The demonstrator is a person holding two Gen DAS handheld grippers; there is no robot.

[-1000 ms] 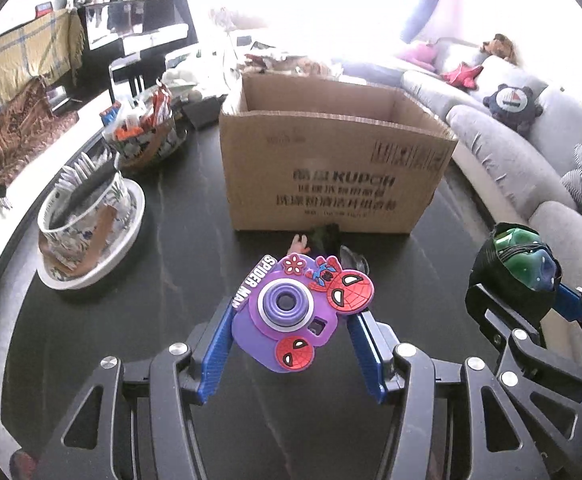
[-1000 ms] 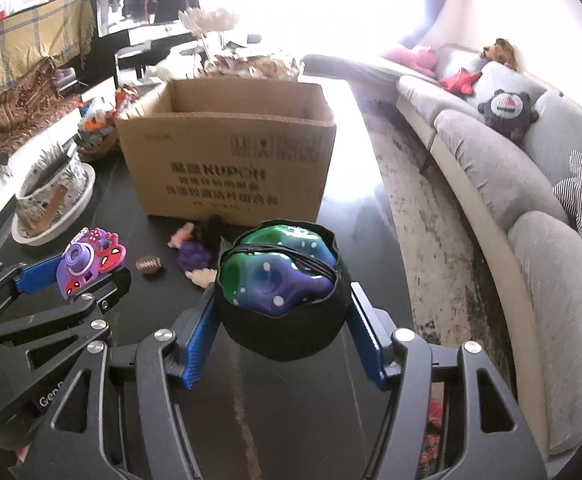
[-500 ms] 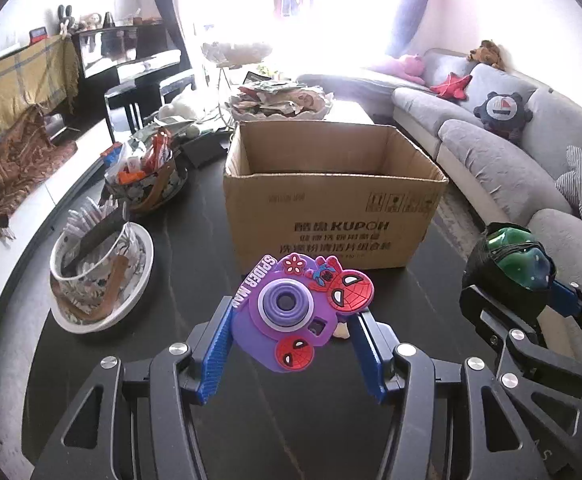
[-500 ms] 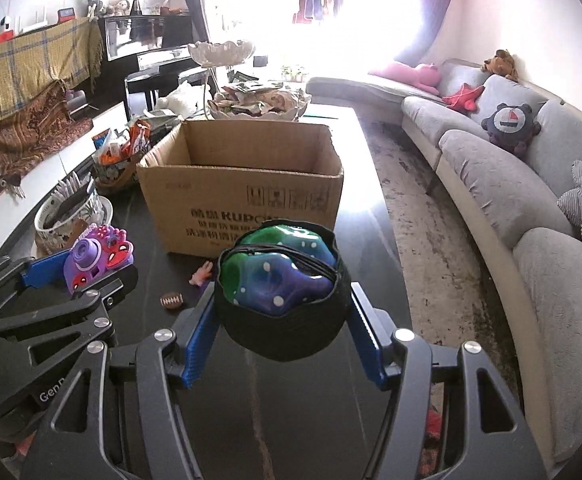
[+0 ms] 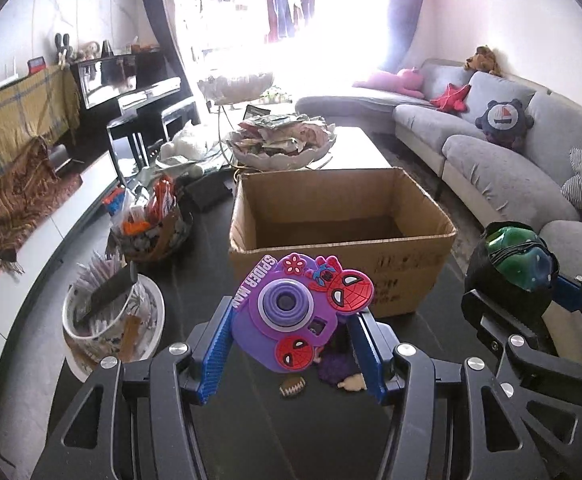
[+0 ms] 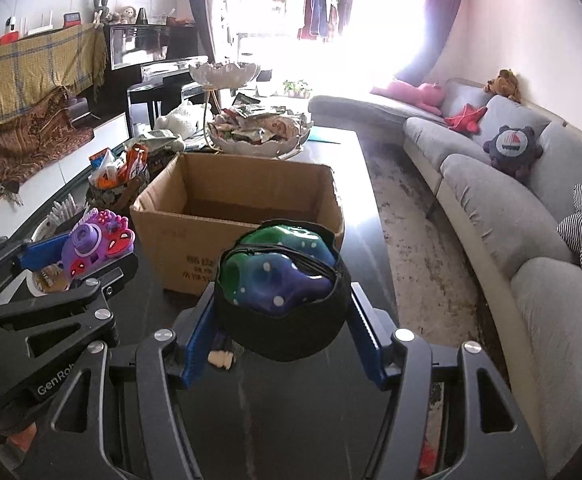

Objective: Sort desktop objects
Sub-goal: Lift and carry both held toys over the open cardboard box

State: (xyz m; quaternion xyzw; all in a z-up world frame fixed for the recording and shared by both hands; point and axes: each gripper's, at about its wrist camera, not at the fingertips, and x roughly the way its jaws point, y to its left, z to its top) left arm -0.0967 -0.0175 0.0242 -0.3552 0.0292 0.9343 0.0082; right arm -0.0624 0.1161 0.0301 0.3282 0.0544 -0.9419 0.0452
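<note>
My left gripper (image 5: 293,344) is shut on a purple Spider-Man toy camera (image 5: 291,312), held in the air in front of the open cardboard box (image 5: 343,240). My right gripper (image 6: 283,328) is shut on a black pouch holding a green and blue dotted toy (image 6: 279,288), also raised before the box (image 6: 235,224). The pouch also shows at the right of the left wrist view (image 5: 511,264), and the camera at the left of the right wrist view (image 6: 95,244). Small toys, among them a tiny football (image 5: 292,386) and a purple figure (image 5: 335,368), lie on the dark table under my left gripper.
A white bowl of sticks (image 5: 107,320) and a basket of packets (image 5: 151,228) stand left of the box. A tiered dish of wrappers (image 5: 283,144) stands behind it. A grey sofa (image 6: 511,208) runs along the right, beyond the table's edge.
Both grippers have risen with their objects; the box's inside now shows from above, and the small toys on the table sit lower in view.
</note>
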